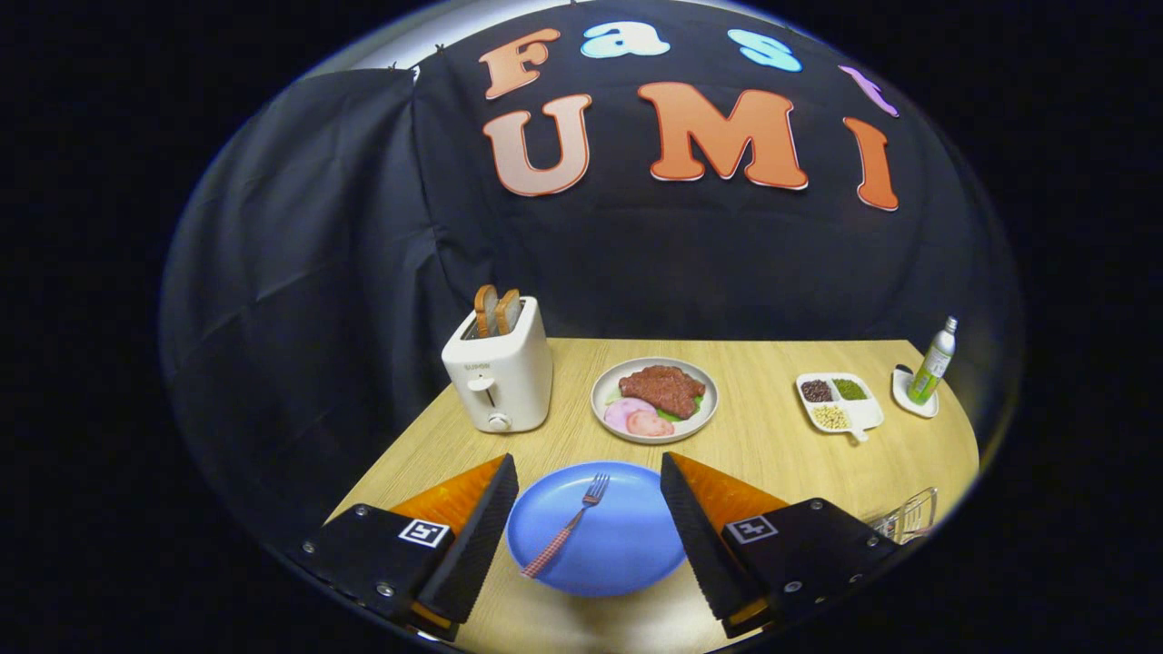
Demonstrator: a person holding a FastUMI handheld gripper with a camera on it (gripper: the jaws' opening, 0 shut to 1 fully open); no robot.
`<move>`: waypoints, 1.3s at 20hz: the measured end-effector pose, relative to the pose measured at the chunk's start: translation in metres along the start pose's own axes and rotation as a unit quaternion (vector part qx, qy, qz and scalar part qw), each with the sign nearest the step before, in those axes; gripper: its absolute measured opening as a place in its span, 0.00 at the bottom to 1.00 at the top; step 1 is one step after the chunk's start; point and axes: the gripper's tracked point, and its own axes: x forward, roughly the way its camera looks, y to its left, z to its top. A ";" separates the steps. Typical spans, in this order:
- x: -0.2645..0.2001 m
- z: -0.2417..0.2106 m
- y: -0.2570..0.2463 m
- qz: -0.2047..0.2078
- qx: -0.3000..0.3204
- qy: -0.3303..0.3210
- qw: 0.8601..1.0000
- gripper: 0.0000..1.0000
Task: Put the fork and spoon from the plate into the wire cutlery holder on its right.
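Hand-held gripper (pixel 589 509) spread wide, nothing between the black ribbed fingers (pixel 480 536) but air. Round blue plate (pixel 627 545) lies on the wooden table (pixel 772 454) between and below them; a fork with red checked handle (pixel 568 527) rests on it. Wire cutlery holder (pixel 909 516) sits just past the right finger.
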 end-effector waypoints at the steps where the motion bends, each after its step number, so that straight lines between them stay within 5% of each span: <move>1: 0.011 -0.013 0.006 0.000 0.003 0.017 1.000 0.95; 7: 0.055 -0.106 0.016 -0.023 0.029 0.146 0.989 0.91; 11: 0.070 -0.138 0.018 -0.038 0.045 0.193 0.979 0.65; 16: 0.081 -0.149 0.009 -0.068 0.038 0.187 0.979 0.21; 18: 0.083 -0.150 0.005 -0.070 0.040 0.185 0.979 0.11; 26: 0.048 -0.103 -0.023 -0.049 0.039 0.135 0.989 0.05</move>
